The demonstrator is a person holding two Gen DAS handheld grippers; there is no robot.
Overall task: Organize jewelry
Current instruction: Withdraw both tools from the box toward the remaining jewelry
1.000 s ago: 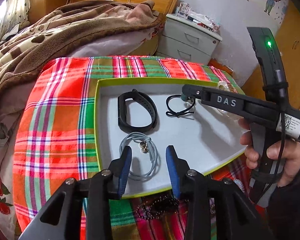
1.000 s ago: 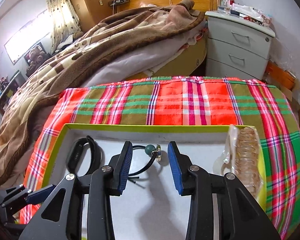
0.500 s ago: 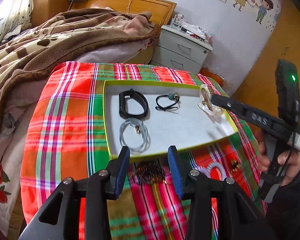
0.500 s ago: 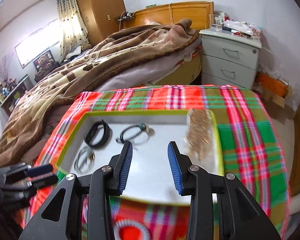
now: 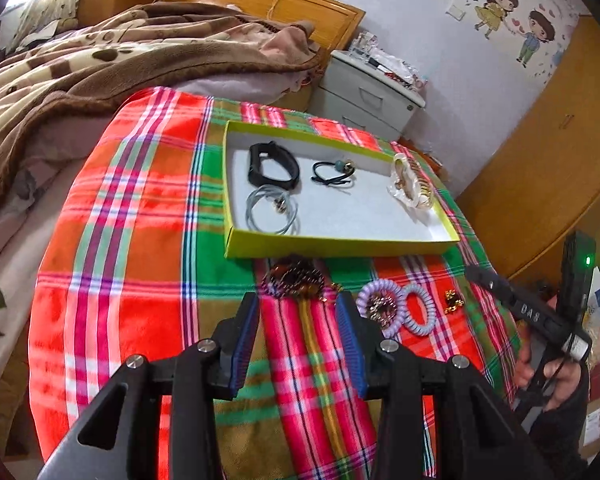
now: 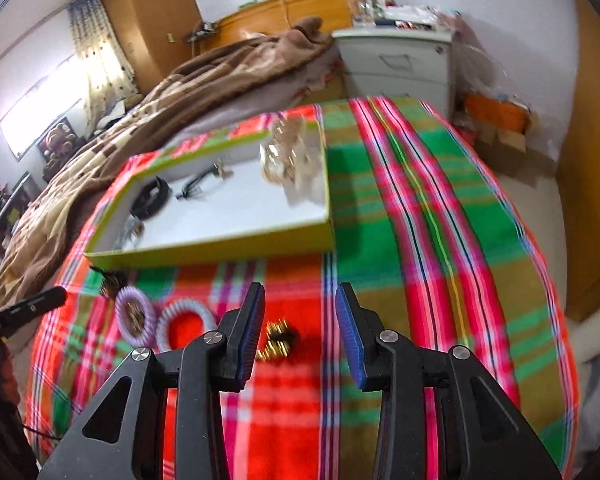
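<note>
A green-edged box lid (image 5: 340,246) (image 6: 204,250) lies on the plaid cloth. In it are a black band (image 5: 272,166), a grey cord loop (image 5: 272,214), a black cord with a bead (image 5: 332,172) and a bagged gold piece (image 5: 412,186). In front of the lid lie a dark chain heap (image 5: 296,276), two lilac coil hair ties (image 5: 380,304) (image 6: 136,314) and a small gold item (image 5: 452,300) (image 6: 278,342). My left gripper (image 5: 300,340) is open and empty, just short of the chain heap. My right gripper (image 6: 300,332) (image 5: 500,292) is open and empty, above the gold item.
A bed with a brown blanket (image 5: 120,64) lies behind and to the left. A white bedside drawer unit (image 5: 368,96) stands at the back. A wooden wardrobe (image 5: 540,152) is on the right. The cloth's front and right edges drop off to the floor.
Both grippers have pulled back out of the lid toward the near edge of the cloth. The loose items in front of the lid have come into view. Both stay open.
</note>
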